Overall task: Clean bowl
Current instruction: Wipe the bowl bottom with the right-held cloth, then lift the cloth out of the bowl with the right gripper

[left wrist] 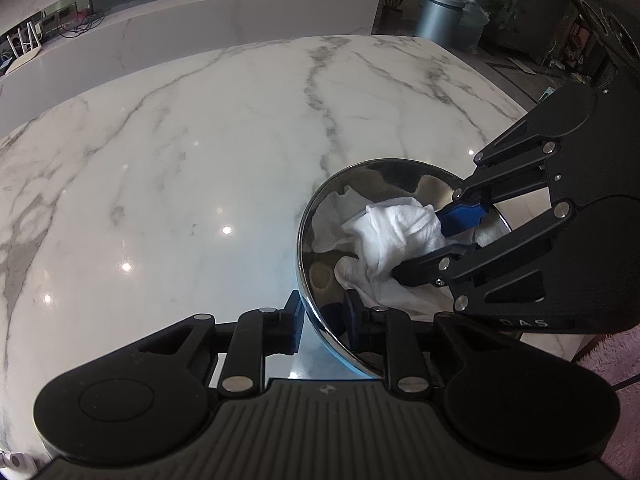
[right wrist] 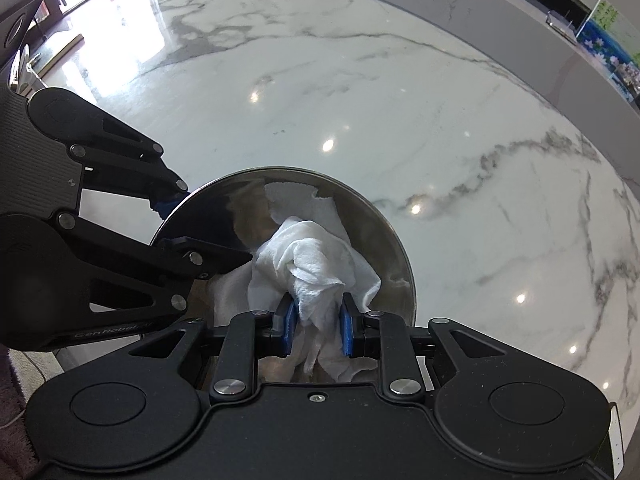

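Open marble table point(right wrist: 400, 100) beyond the bowl point(right wrist: 384, 216); inside, crowding cloth point(right wrist: 312, 260) and both claws.

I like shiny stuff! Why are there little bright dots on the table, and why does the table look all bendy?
Left wrist view: the dots are lamp glare on the glossy marble table; the fisheye lens bows its far edge. Right wrist view: more glare dots, and the steel bowl mirrors the white cloth like a blurry ghost.

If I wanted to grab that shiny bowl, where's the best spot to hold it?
Grip the thin rim of the bowl, one pad inside and one outside the wall, coming from the side, as the left gripper does. The rest is round and slick, and the white cloth held by the right gripper fills the middle.
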Action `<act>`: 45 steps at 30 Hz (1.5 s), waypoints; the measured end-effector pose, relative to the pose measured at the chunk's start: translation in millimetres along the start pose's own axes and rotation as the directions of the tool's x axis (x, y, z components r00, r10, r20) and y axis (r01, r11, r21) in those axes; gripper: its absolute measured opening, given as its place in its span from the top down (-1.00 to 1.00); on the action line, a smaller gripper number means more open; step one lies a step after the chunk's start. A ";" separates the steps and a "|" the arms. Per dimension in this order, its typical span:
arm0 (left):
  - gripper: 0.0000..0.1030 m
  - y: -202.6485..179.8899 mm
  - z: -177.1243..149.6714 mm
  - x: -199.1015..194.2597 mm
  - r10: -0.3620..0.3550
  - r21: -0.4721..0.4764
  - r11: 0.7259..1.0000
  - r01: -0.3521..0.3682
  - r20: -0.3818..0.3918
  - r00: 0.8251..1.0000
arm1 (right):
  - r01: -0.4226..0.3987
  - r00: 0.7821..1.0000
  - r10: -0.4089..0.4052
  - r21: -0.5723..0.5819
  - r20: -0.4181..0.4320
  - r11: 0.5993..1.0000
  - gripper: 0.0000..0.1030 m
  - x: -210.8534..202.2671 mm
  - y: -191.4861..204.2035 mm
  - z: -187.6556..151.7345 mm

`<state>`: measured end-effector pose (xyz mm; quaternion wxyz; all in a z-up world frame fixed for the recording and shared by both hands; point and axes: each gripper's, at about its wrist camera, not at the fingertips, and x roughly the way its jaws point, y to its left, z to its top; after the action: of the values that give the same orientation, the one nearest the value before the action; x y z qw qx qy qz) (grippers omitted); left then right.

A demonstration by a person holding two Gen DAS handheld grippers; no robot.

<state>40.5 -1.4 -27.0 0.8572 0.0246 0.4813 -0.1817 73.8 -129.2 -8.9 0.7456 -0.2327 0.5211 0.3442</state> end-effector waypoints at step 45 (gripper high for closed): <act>0.63 -3.2 10.0 4.8 0.078 -0.106 0.991 -0.077 0.001 0.997 | -0.062 0.962 -0.039 0.356 0.270 0.933 0.62 -56.8 -65.5 -89.2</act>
<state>49.8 -7.9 -25.1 0.8648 -0.0027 0.4870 -0.1224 55.8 -250.4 12.5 0.8381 -0.0391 0.4690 0.2758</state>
